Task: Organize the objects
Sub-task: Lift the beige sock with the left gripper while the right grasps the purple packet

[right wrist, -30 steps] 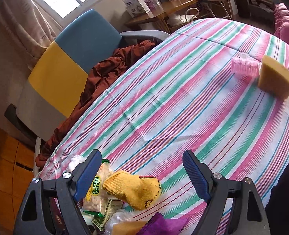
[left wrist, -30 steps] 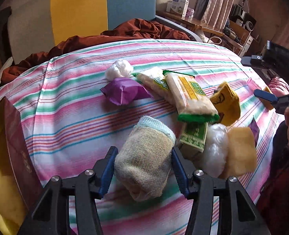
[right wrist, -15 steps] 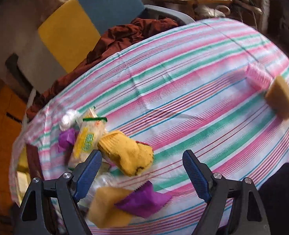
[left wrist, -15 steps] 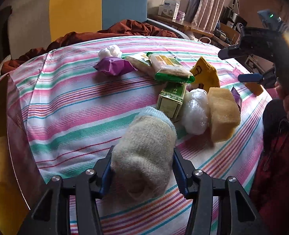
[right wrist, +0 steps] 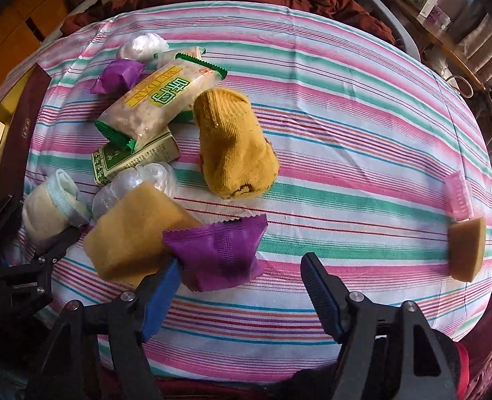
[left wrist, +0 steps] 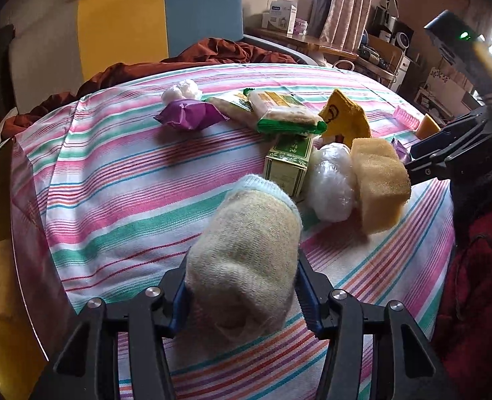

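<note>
Beige wool fills the lower middle of the left wrist view: the left gripper (left wrist: pixel 242 295) has its jaws pressed on the sides of a rolled beige sock (left wrist: pixel 246 260), and the sock is held above the striped cloth (left wrist: pixel 112 200). In the right wrist view this same sock (right wrist: pixel 50 208) shows at the left edge, with the left gripper (right wrist: pixel 45 250) around it.

The right gripper (right wrist: pixel 242 295) has its jaws spread wide and holds nothing. A purple packet (right wrist: pixel 219 253) lies on the cloth just in front of its left finger, and part of that finger is under the packet's edge in the picture. Touching the packet on the left is a yellow sponge (right wrist: pixel 132 233), and behind the sponge lies a clear plastic bag (right wrist: pixel 145 175).

Further up in this view lies a green box (right wrist: pixel 135 158), with a snack bag (right wrist: pixel 162 100) resting over it. A yellow sock (right wrist: pixel 235 150) lies right of these, near the centre. In the upper left are a second purple packet (right wrist: pixel 119 75) and a white plastic ball (right wrist: pixel 142 45), close together.

At the right edge, well apart from the pile, a pink comb (right wrist: pixel 459 195) and a second sponge (right wrist: pixel 467 251) lie just beside each other.
</note>
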A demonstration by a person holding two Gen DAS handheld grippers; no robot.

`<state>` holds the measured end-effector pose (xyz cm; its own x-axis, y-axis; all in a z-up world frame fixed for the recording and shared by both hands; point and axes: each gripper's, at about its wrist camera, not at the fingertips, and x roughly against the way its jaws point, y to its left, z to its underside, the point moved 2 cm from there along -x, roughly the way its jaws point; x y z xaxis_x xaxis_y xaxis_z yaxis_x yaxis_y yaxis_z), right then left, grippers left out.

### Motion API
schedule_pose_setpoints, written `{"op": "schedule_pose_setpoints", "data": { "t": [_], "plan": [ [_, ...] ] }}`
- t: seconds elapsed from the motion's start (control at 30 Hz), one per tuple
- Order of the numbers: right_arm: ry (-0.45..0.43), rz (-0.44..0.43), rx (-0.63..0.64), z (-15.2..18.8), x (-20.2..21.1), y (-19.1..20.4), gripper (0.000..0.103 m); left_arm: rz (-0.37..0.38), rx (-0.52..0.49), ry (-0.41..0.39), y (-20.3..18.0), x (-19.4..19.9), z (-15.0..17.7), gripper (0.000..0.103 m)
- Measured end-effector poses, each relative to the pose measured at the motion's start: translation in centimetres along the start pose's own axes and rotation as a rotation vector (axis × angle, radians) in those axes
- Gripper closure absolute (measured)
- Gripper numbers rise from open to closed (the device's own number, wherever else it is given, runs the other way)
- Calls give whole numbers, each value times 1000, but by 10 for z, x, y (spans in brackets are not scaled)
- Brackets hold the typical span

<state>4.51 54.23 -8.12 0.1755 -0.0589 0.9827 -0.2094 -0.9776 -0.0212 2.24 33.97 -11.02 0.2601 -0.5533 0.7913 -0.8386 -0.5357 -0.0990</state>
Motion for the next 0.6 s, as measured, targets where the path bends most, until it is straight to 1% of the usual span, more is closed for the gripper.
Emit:
{"op": "schedule_pose_setpoints", "data": {
  "t": [0.03,0.1,0.17,0.23,0.33,0.5,0.6],
  "plan": [
    [3,1,8,-2,-2,2,39,1,0,-3,0,0,1,47],
    [3,-5,19,-3,-6,5,55,0,1,-6,1,0,0,47],
    [15,-9,13,-3,-12,5,62,-1,1,-7,1,0,0,47],
    [14,-13,-2,-4,-15,4,64,0,-1,-10,1,0,1,47],
    [4,-23,-59,-3,-17,-3,66,1,-3,-15,1,0,2,48],
    [-29,-53,-213,3,-14,-28,66,1,-5,-25,0,2,3,49],
    [-3,-70,-296,6,-23,-41,65,2,-2,-27,1,2,3,49]
  ]
}}
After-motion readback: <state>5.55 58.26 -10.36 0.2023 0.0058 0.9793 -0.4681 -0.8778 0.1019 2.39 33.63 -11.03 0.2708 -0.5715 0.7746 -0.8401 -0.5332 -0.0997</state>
